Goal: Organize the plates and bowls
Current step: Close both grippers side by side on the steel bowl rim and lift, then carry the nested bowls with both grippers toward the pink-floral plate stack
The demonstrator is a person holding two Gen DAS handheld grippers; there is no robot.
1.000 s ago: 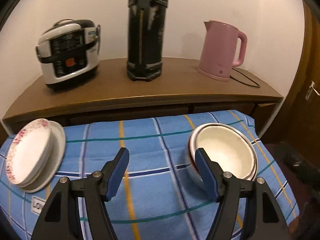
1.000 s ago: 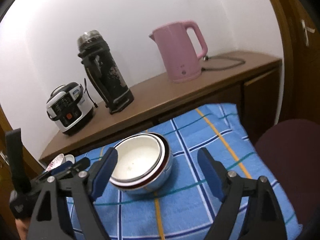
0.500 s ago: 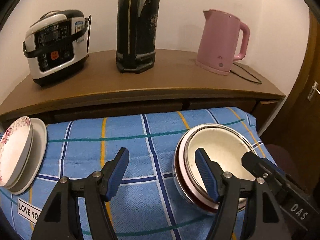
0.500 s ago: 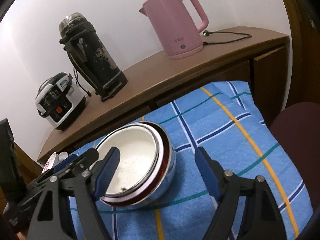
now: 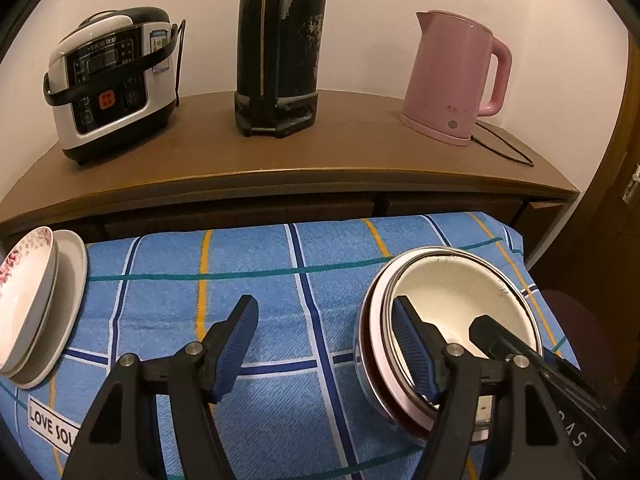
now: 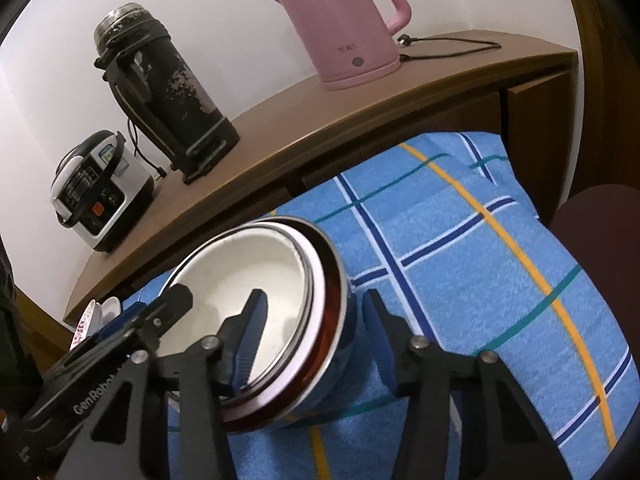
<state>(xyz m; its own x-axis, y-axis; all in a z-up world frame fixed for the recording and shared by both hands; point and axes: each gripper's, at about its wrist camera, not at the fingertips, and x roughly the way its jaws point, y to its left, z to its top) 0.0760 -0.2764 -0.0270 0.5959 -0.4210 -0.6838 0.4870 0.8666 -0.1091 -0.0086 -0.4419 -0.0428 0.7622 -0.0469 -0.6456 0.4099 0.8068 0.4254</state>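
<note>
**Right gripper straddles the bowl wall while the left stands wide beside it**

The nested bowls (image 6: 256, 304), a cream-lined bowl sitting inside a darker, red-rimmed one, rest on the blue plaid cloth (image 6: 460, 280) directly in front of the right gripper (image 6: 312, 320). Its jaws are closing across the stack's wall: the left finger (image 6: 248, 332) hangs inside the cream bowl, the right finger (image 6: 380, 332) stands outside the blue outer wall. The wall lies between them, but a gap shows on the outer side, so the pads do not yet seem to press on it.

The left gripper (image 5: 324, 344) stands wide and holds nothing. Most of its span is over bare cloth; only its right finger (image 5: 412, 348) reaches over the near-left rim of the bowls. From it, the bowls lie just to the right and slightly ahead, while the stack of plates (image 5: 36, 300), a flower-rimmed dish on a plain one, lies well off to its left at the cloth's edge.

The relation that matters: the rim runs crosswise between the right gripper's fingers, so it is the nearer and better-placed hand for lifting. Whether it catches one bowl or both nested walls cannot be told from here. The left gripper lies between the bowls and the plates.
</note>
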